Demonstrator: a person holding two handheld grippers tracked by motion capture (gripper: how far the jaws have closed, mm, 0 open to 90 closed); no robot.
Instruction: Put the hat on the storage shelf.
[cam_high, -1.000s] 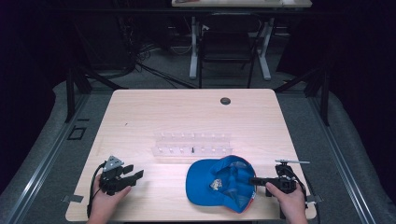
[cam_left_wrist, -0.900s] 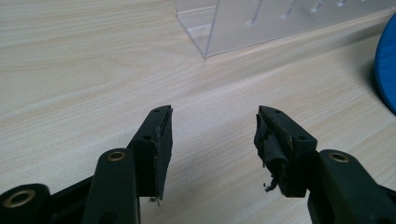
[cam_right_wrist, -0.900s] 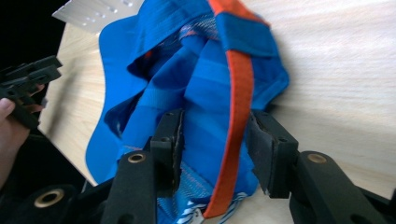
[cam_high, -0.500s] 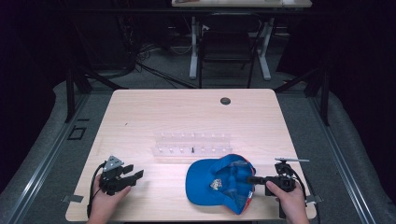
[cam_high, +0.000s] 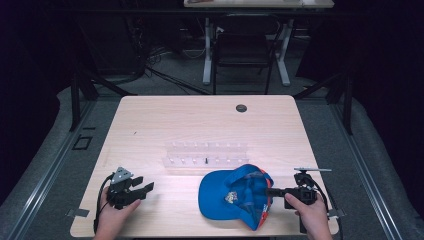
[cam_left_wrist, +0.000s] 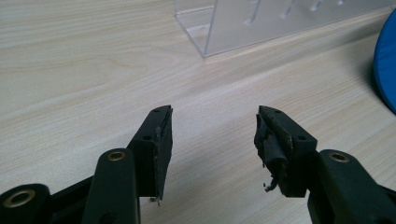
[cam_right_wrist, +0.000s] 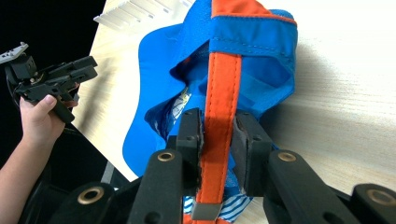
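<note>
Two tongs: right tongs (cam_right_wrist: 218, 135) have just closed on the cap's (cam_high: 232, 192) orange strap (cam_right_wrist: 223, 88), ready to lift; left tongs (cam_left_wrist: 215, 135) stand wide, empty.

right tongs (cam_right_wrist: 217, 135) closing, gripping cap strap (cam_right_wrist: 223, 84)

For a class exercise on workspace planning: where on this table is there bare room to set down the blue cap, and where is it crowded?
Widest free patch: the far half of the wooden table, between the clear acrylic rack and the far edge, apart from a small black grommet. Another lies between the left gripper and the blue cap. Crowded: the near right corner, where the right gripper pinches the cap's orange strap.
</note>
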